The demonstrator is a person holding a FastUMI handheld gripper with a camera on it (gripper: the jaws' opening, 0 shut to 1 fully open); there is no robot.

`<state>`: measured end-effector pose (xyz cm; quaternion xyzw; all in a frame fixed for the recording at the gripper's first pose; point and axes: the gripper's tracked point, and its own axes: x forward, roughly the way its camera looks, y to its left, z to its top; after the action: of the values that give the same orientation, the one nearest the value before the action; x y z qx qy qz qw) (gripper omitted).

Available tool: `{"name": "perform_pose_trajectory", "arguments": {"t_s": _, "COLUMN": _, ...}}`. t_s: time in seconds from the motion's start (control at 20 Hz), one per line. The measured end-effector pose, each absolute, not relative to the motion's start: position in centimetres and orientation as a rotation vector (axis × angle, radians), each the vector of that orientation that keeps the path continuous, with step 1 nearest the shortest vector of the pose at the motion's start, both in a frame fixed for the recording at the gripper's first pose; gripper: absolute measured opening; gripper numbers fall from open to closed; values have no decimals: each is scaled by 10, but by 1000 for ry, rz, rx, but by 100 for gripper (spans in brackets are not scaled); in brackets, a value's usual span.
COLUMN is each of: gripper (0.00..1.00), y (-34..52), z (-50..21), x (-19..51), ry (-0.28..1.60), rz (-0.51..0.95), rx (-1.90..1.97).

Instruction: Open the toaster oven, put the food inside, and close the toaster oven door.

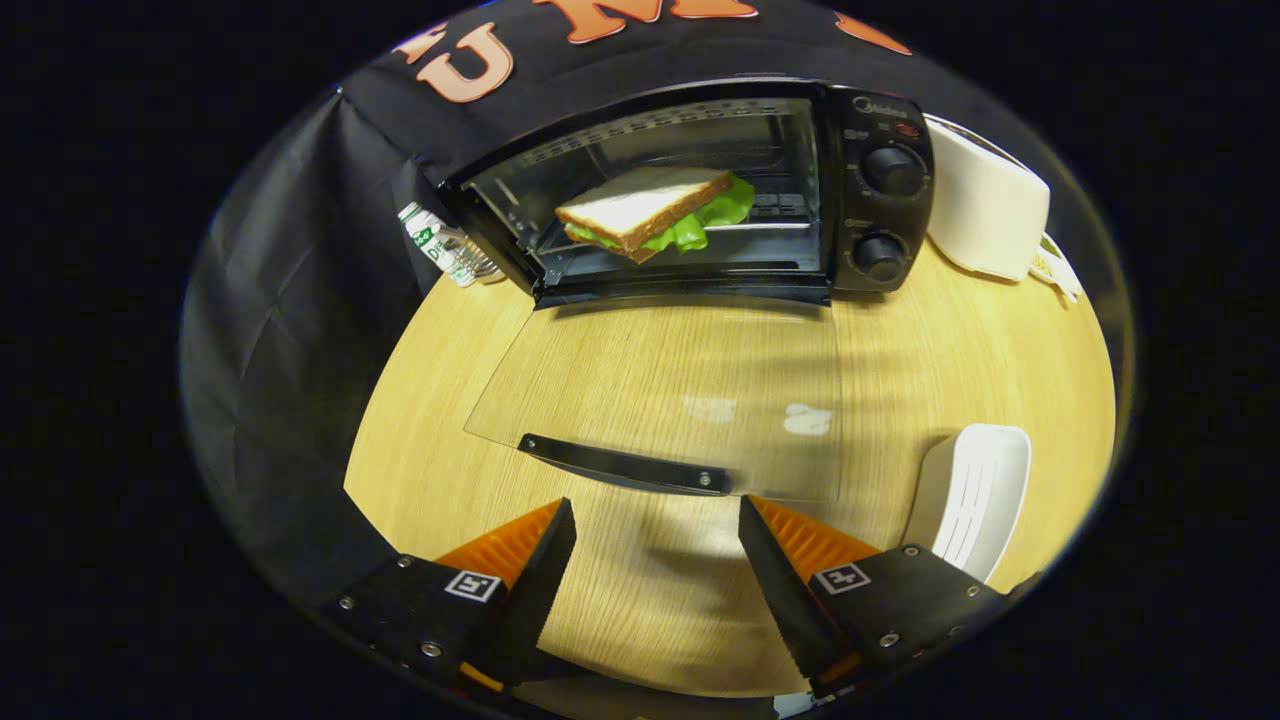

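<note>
Wood-grain table in a black-draped booth: a toaster oven stands at its far edge with the glass door dropped fully open and lying flat toward the camera, and the food, a sandwich of white bread and green lettuce, already rests inside on the rack, its long side running across the oven mouth. The door's dark handle lies crosswise along the door's near edge, just ahead of the gripper, a little toward the left finger. The fingers stand apart and hold nothing, the gap between them open over bare wood. Loading looks done; what remains, by this evidence, is closing the door. That move turns on one relation: the handle sits directly in front of the fingers and runs across their line of approach, with the hinge beyond it at the oven's base, so the fingers would likely need to get under or behind the near edge and swing it up and away toward the oven. A white dish lies just beside the right finger, near the door's right corner. Farther out, a white appliance stands right of the oven's two control knobs, and small labelled bottles sit at the oven's left.
</note>
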<state>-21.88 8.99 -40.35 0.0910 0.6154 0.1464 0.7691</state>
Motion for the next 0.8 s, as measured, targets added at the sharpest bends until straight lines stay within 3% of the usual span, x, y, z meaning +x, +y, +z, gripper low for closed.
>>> {"name": "perform_pose_trajectory", "arguments": {"t_s": 0.4, "gripper": 96, "y": 93, "z": -418, "x": -238, "ry": 1389, "rz": 359, "rx": 125}}
{"name": "perform_pose_trajectory", "arguments": {"t_s": 0.8, "gripper": 96, "y": 114, "z": -399, "x": -186, "ry": 1253, "rz": 335, "rx": 184}}
